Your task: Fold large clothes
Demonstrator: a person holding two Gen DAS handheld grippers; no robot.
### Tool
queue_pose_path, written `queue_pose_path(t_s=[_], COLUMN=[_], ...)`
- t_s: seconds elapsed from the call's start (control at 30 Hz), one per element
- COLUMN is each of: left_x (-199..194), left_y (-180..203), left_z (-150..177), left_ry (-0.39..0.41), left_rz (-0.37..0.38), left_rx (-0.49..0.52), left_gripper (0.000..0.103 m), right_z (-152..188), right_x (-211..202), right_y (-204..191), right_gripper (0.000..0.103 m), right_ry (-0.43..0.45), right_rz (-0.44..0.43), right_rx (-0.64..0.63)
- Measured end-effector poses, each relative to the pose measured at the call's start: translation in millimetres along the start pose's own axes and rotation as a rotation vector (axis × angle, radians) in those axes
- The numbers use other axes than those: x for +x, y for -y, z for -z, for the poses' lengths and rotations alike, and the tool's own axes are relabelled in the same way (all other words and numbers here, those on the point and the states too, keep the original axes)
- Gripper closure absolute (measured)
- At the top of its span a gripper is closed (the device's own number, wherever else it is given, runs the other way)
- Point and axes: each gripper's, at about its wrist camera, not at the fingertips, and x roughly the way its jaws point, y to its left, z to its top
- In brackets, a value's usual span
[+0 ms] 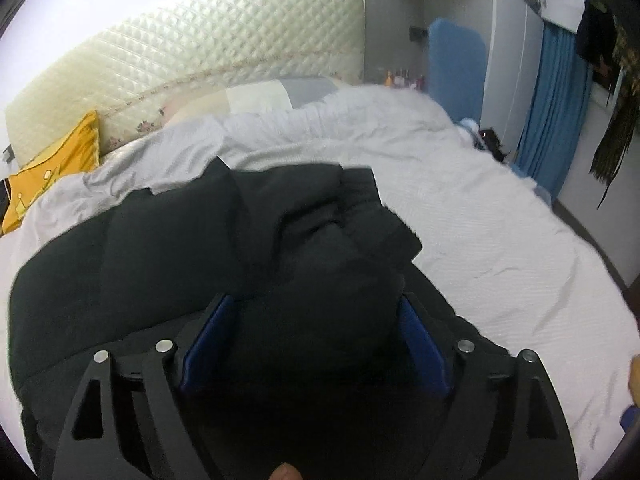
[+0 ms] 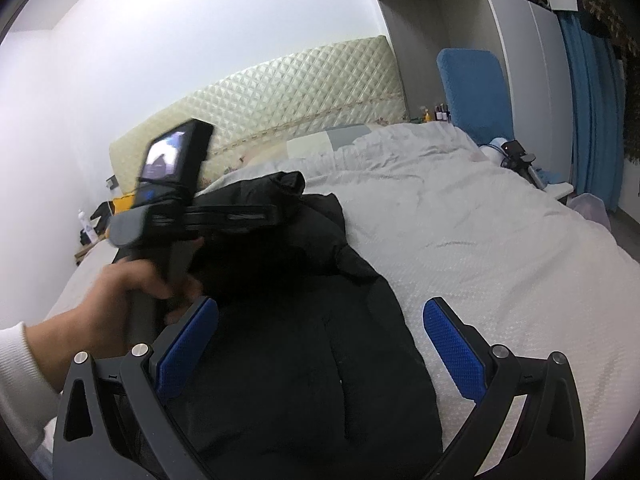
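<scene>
Black padded jacket (image 1: pixel 248 240) lies on the white-covered bed (image 1: pixel 480 232), partly folded: a bunched fold is piled on the body panel toward the 12 o'clock side of the garment in the left wrist view

Left gripper (image 1: pixel 316 312): jaws wide, blue pads (image 1: pixel 208 336) flanking a hump of black fabric at 6 o'clock of that view; pads look just clear of the cloth, so nothing is clamped. From the right wrist view the person's hand (image 2: pixel 132 284) holds this tool over the jacket's far part, at 9 o'clock

Right gripper (image 2: pixel 320 320): jaws wide, nothing between the pads; it hangs over the jacket's near edge where black meets white sheet, around 5 o'clock

Step, as judged: a fold is laid and let go, between grasps. Next move probably calls for picking a fresh edge or the hem on both sides, pinching through thick padding and carrying it over evenly, since puffy fabric tends to spring back

Containers: none in use. Headboard (image 1: pixel 192 44) at 11 o'clock, yellow cushion (image 1: pixel 60 160) at 9 o'clock, small bottles by the bed's head too small to read
</scene>
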Motion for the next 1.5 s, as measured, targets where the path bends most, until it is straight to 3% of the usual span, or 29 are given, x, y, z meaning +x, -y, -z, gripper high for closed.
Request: queue_pose_path(t_s=[0.13,0.2,0.43,0.6,0.77,0.93,1.07,1.27,1.5], left_x=[-38,-67,-143,-189,-202,-155,-103,-30,8], left_y=[-22,-42,-114,-160,-194,-216,-226,-240,-249], left_z=[0,0,4,9,19,27,30,36,39], left_ry=[0.016,0.066,0.167,0.206,0.225,0.171,0.120,0.049,0.059], left_rz=[0.014,0.008,-0.024,-0.110,-0.145,-0.189,-0.208,-0.233,-0.231], left_rx=[-0.067,-0.097,-0.180,-0.170,-0.183,-0.208,-0.211,-0.207,-0.187], left_gripper=[0.006,0.000,0.000,0.000,0.000,0.000,0.000,0.000,0.000], right_z=[-6,-10,-27,-48,-81,-109,-113,-100,-85], right_x=[-9,-14,-19,-18,3,56,123,216,267], right_y=[-4,-5,-18,-32,-54,-87,-107,-119,-111], right_gripper=[0.000,0.000,0.000,0.000,0.000,0.003,0.017,0.018,0.018], right_ry=[0.031,0.040,0.028,0.055,0.074,0.058,-0.039,-0.140,-0.173], right_rz=[0.009,0.002,-0.059,-0.059,-0.112,-0.155,-0.184,-0.181,-0.145], right_rx=[-0.006,0.011,-0.013,-0.101,-0.155,-0.203,-0.224,-0.253,-0.242])
